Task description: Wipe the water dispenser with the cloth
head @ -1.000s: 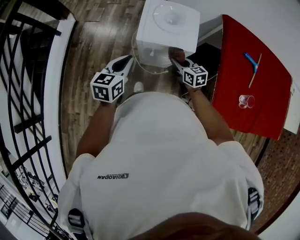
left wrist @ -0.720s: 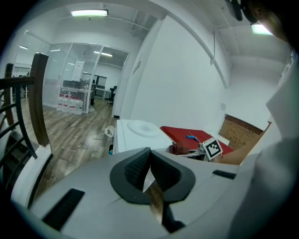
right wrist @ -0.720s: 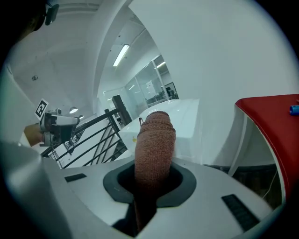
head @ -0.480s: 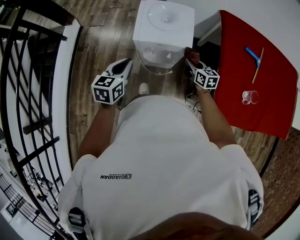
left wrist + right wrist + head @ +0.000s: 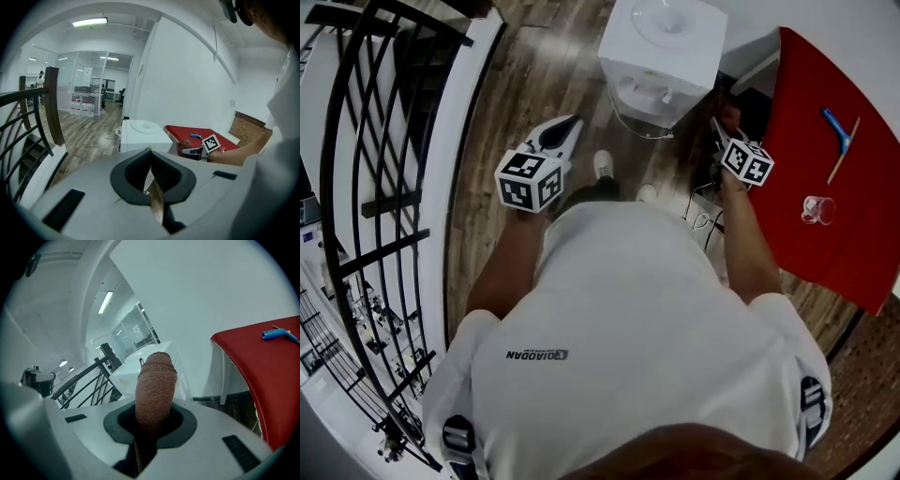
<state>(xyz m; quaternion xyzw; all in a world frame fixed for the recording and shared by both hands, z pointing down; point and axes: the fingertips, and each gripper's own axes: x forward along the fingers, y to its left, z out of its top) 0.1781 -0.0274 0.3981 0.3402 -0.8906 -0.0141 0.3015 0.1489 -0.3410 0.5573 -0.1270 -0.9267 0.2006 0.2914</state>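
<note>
Gripping the brown cloth (image 5: pixel 155 385), the right gripper (image 5: pixel 149 427) is clamped on a rolled bundle that sticks up past its jaws, just beside the right side of the water dispenser (image 5: pixel 661 47), between it and the red table (image 5: pixel 797 141); contact with the panel unclear; left gripper (image 5: pixel 152 180) closed on nothing, held apart out front; likely risks: narrow bundle wipes only a thin strip or bends away; a hard push could drag the cloth out of the jaws; the elbow could knock the glass (image 5: pixel 817 209); floor cables (image 5: pixel 698 216) could snag a foot.
</note>
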